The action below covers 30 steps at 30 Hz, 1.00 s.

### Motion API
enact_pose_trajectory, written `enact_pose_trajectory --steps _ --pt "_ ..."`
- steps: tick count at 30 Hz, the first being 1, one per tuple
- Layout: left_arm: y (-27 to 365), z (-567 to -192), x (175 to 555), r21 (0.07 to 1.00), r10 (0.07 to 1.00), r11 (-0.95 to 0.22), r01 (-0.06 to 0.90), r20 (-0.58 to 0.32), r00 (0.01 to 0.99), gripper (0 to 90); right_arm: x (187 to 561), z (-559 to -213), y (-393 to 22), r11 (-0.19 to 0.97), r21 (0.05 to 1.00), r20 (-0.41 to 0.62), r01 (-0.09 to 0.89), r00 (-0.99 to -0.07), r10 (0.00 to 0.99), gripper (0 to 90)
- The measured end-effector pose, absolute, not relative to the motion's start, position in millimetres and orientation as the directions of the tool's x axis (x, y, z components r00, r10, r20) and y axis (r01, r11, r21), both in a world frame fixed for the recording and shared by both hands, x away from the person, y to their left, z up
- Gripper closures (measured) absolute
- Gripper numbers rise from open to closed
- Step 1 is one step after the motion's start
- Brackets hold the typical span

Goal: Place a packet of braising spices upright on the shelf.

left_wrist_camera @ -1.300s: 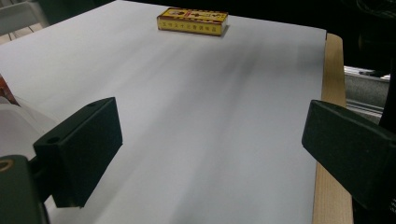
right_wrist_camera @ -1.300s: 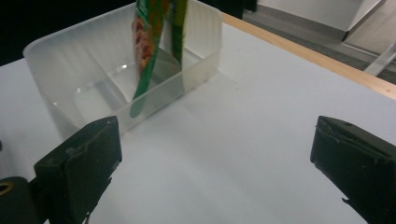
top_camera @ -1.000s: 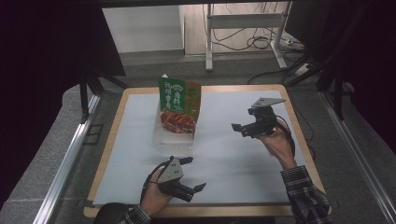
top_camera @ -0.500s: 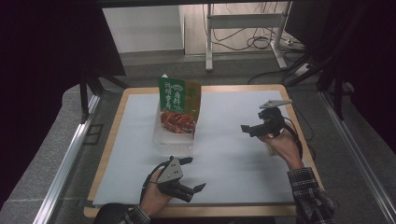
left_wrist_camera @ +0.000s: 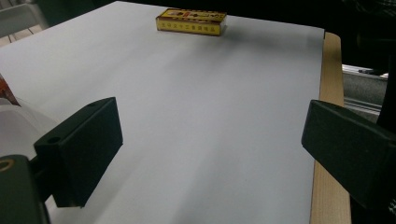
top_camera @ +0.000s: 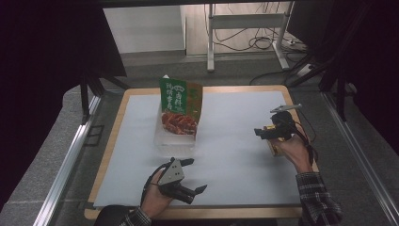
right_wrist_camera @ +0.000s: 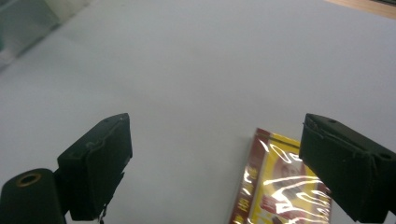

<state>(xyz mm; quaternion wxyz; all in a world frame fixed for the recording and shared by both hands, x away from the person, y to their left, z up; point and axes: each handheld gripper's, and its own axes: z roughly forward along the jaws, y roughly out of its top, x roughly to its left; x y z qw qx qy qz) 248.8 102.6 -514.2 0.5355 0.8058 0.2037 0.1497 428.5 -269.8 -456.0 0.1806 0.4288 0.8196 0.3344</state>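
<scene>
A small yellow and red box [right_wrist_camera: 280,186] wrapped in clear film lies flat on the white sheet. My right gripper [right_wrist_camera: 215,158] hovers open just over it, the box sitting toward its right jaw. From above, the right gripper [top_camera: 263,133] is at the table's right side with the box [top_camera: 274,149] partly under the hand. My left gripper [top_camera: 195,175] rests open near the front edge, nothing between its jaws. Along the left gripper [left_wrist_camera: 210,140], the same box [left_wrist_camera: 191,22] lies far across the sheet.
A green snack bag [top_camera: 181,101] stands upright in a clear plastic container [top_camera: 171,141] at the sheet's middle left. The white sheet [top_camera: 235,117] covers a wooden board [top_camera: 113,136], whose edge [left_wrist_camera: 331,93] runs beside the left gripper's right jaw.
My right gripper has moved right and toward the person, coming down over the yellow box. The left gripper has stayed where it was.
</scene>
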Motion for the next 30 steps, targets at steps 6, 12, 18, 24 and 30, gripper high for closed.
enact_pose_trajectory --steps 6,12,18,24,30 --pt "103 -514 249 0.925 0.491 -0.342 0.168 0.023 0.871 4.7 430 -464 -279 0.406 0.668 -0.033 0.624 -0.520 0.854 9.6" --pt "103 -514 249 0.924 0.489 -0.344 0.168 0.024 0.872 4.7 432 -475 -286 0.407 0.628 -0.082 0.663 -0.464 0.882 11.7" --pt "103 -514 249 0.923 0.489 -0.346 0.167 0.026 0.872 4.7 434 -485 -291 0.411 0.593 -0.116 0.692 -0.432 0.895 12.2" --pt "102 -514 249 0.923 0.488 -0.347 0.166 0.027 0.872 4.7 435 -494 -290 0.416 0.558 -0.129 0.719 -0.419 0.899 13.4" --pt "102 -514 248 0.923 0.488 -0.348 0.165 0.028 0.872 4.7 436 -498 -291 0.411 0.536 -0.137 0.737 -0.404 0.904 18.4"
